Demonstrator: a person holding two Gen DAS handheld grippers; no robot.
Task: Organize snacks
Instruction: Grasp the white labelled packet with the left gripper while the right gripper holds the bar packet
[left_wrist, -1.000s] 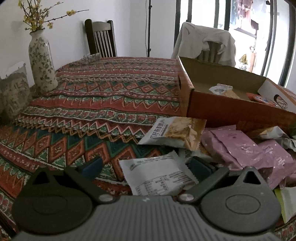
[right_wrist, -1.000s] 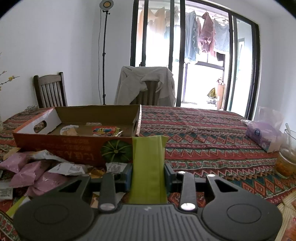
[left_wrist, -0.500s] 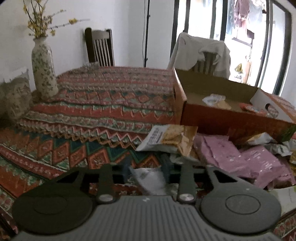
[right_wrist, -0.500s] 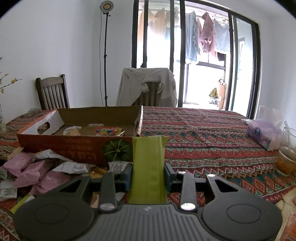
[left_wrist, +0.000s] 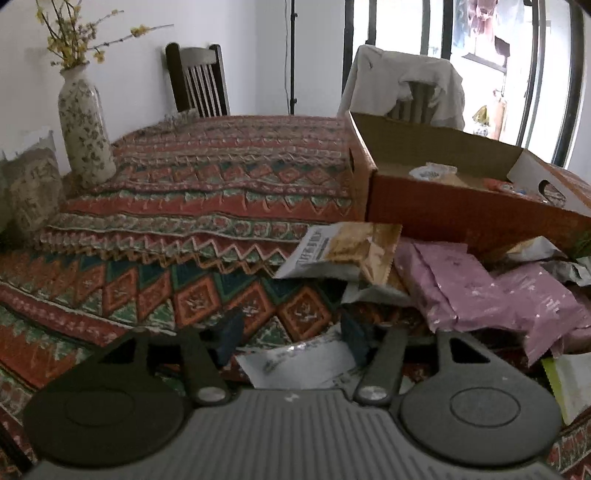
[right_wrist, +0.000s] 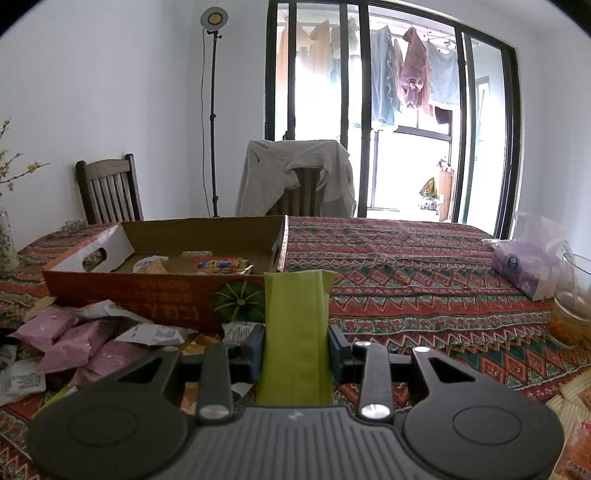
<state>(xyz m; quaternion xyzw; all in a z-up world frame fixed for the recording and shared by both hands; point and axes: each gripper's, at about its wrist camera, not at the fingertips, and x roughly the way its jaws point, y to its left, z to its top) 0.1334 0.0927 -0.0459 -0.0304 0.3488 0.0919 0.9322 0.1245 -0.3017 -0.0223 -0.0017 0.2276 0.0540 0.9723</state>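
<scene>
Standing upright betw. the pads of the right hand-held gripper (right_wrist: 296, 352), green snack packet (right_wrist: 296, 332) is clamped, tilted slightly down, cardboard box (right_wrist: 166, 291) at 10 o'clock. Left hand-held gripper (left_wrist: 291, 334) angles steeper, jaws opening over white packet (left_wrist: 301, 363) on bench (left_wrist: 221, 192); pink packets (left_wrist: 480, 291) at 2 o'clock.

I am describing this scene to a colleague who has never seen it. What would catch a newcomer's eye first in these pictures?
Probably the green packet standing upright, clamped in the right gripper, just in front of the orange cardboard box. Next, the heap of pink snack bags lying beside that box on the patterned tablecloth. The left gripper is opening over a white wrapper.
</scene>
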